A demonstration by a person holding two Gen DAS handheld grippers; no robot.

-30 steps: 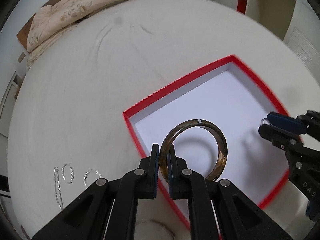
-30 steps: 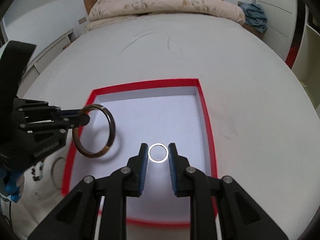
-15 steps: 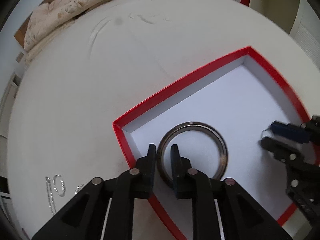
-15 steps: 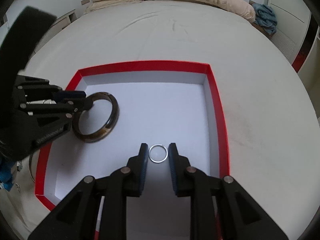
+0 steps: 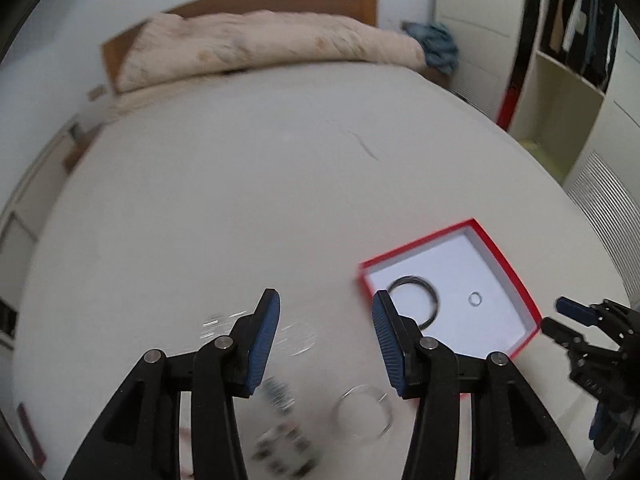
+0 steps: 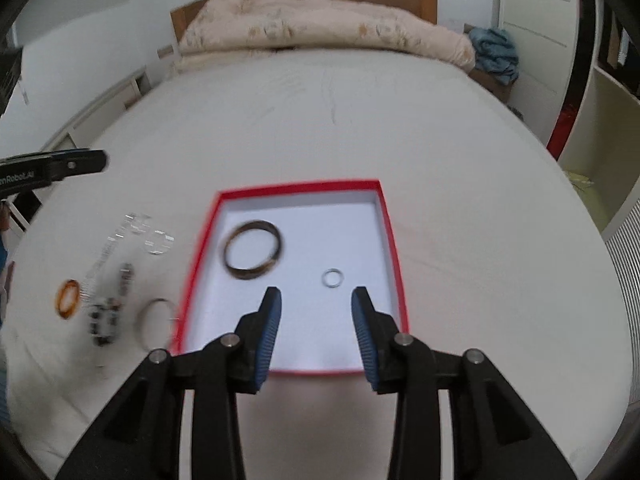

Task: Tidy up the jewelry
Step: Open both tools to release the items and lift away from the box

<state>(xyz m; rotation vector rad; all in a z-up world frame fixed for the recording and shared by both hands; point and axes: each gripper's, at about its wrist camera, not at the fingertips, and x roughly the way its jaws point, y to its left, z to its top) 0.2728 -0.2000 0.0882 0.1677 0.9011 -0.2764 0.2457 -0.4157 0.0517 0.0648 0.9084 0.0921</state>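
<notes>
A red-rimmed box [image 6: 390, 240] with a white floor lies on the bed; it also shows in the left wrist view [image 5: 508, 264]. Inside lie a dark brown bangle [image 6: 253, 255], also in the left wrist view [image 5: 414, 300], and a small silver ring [image 6: 333, 278], also in the left wrist view [image 5: 475, 299]. My right gripper [image 6: 316, 320] is open and empty, raised over the box's near edge. My left gripper [image 5: 325, 332] is open and empty, left of the box above loose jewelry. Its tip shows in the right wrist view [image 6: 80, 164].
Loose pieces lie on the white sheet left of the box: an amber ring [image 6: 67, 299], a thin silver bangle [image 6: 156, 322], a dark beaded piece [image 6: 105, 320] and clear hoops [image 6: 158, 241]. A folded quilt [image 6: 320, 24] lies at the headboard. Shelves [image 5: 560, 92] stand to the right.
My left gripper let go of the brown bangle in the box, opened, and drew back to the left. My right gripper released the silver ring, opened, and rose.
</notes>
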